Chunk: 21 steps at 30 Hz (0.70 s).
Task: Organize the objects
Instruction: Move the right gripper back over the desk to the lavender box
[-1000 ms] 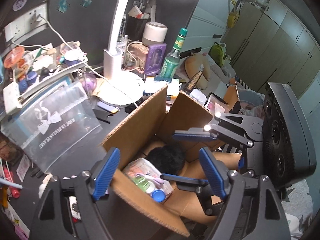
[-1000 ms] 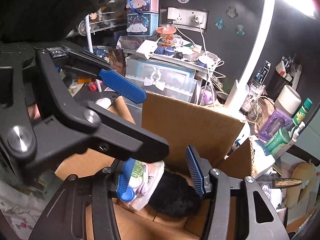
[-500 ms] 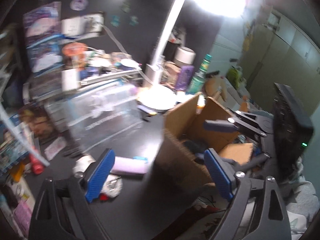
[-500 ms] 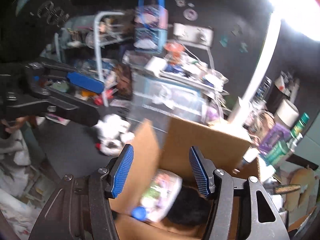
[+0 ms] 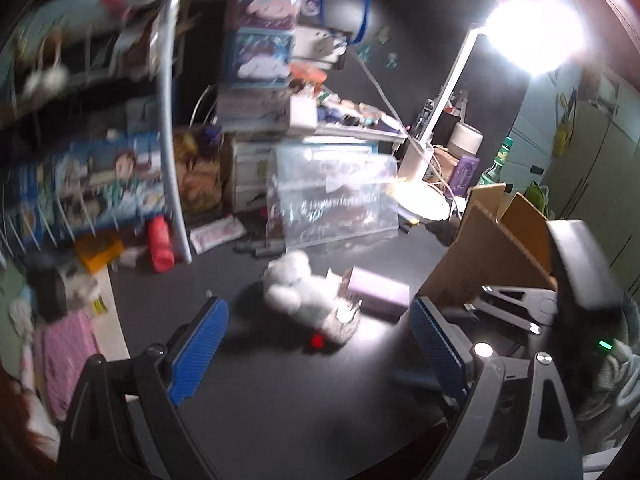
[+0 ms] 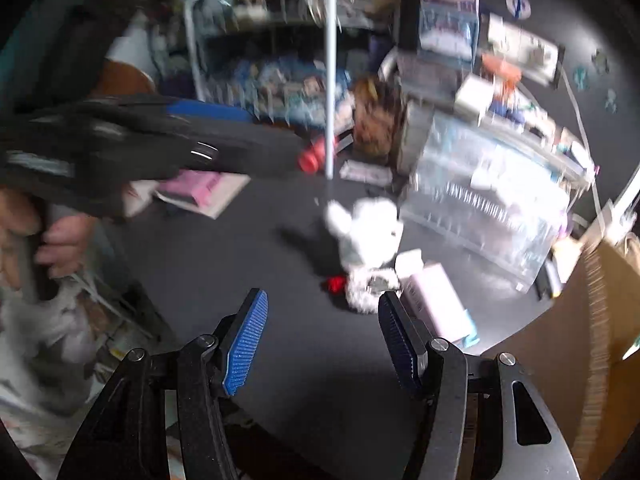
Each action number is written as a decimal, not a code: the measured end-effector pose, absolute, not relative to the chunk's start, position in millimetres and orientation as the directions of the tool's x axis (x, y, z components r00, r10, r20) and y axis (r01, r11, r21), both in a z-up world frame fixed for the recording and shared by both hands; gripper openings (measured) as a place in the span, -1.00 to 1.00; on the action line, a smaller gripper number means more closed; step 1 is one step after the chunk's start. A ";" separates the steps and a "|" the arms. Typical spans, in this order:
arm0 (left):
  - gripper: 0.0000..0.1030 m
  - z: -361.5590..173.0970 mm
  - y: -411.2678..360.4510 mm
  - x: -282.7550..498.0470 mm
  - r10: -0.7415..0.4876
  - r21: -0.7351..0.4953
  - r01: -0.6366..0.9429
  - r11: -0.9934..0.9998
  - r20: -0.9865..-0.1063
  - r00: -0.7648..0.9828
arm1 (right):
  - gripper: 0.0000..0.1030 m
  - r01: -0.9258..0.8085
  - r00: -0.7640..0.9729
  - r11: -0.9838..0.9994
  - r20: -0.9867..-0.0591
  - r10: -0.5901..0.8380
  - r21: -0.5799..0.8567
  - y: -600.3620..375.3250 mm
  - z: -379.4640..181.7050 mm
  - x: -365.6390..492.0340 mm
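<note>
A white plush toy (image 5: pixel 298 290) lies on the black tabletop (image 5: pixel 280 392), with a small red thing (image 5: pixel 317 341) at its near end and a pale pink box (image 5: pixel 376 290) touching its right side. My left gripper (image 5: pixel 316 344) hovers open just short of the plush, nothing between its blue pads. In the right wrist view the same plush (image 6: pixel 368 232) and pink box (image 6: pixel 434 300) lie ahead of my right gripper (image 6: pixel 322 340), which is open and empty. The left gripper (image 6: pixel 256 136) crosses the upper left of that view, with a hand (image 6: pixel 44 240) holding it. An open cardboard box (image 5: pixel 492 248) stands to the right.
A clear plastic bin (image 5: pixel 332 200) stands behind the plush. A lit desk lamp (image 5: pixel 424 160) and a green bottle (image 5: pixel 496 168) are at the back right. A red bottle (image 5: pixel 160 244) and a white rack post (image 5: pixel 172 140) stand on the left, and a pink booklet (image 6: pixel 196 188) lies nearby.
Both grippers have swung left, out from over the cardboard box to above the black tabletop. The plush and pink box came into view. The left jaws stand wider than one second ago.
</note>
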<state>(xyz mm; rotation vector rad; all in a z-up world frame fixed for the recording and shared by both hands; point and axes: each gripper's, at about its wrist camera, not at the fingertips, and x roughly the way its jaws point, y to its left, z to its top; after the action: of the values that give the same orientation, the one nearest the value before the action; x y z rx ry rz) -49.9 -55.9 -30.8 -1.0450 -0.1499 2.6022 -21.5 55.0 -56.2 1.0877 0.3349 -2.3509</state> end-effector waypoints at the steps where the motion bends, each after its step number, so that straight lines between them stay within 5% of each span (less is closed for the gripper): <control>1: 0.76 -36.8 -59.3 -48.1 0.350 -0.230 -0.264 -0.937 -0.653 -0.672 | 0.06 0.537 -0.544 -0.843 -0.770 -0.334 -0.013 53.0 -65.3 -25.2; 5: 0.76 -57.9 -66.2 -40.8 0.352 -0.246 -0.253 -0.936 -0.656 -0.667 | 0.29 0.414 -0.617 -0.901 -0.768 -0.173 -0.130 59.6 -98.8 -51.4; 10: 0.76 -80.4 -66.5 -37.1 0.331 -0.240 -0.228 -0.944 -0.687 -0.646 | 0.33 0.300 -0.652 -0.929 -0.757 -0.035 -0.215 72.5 -129.1 -83.7; 21: 0.77 -89.6 -61.2 -41.0 0.363 -0.267 -0.246 -0.932 -0.697 -0.618 | 0.57 0.258 -0.639 -0.933 -0.769 0.029 -0.250 80.2 -148.9 -109.5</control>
<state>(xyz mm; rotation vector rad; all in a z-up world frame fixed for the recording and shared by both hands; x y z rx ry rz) -41.0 -61.2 -89.6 -1.1445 -0.2065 2.5473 -109.5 80.2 -148.9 1.2674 0.5164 -2.6836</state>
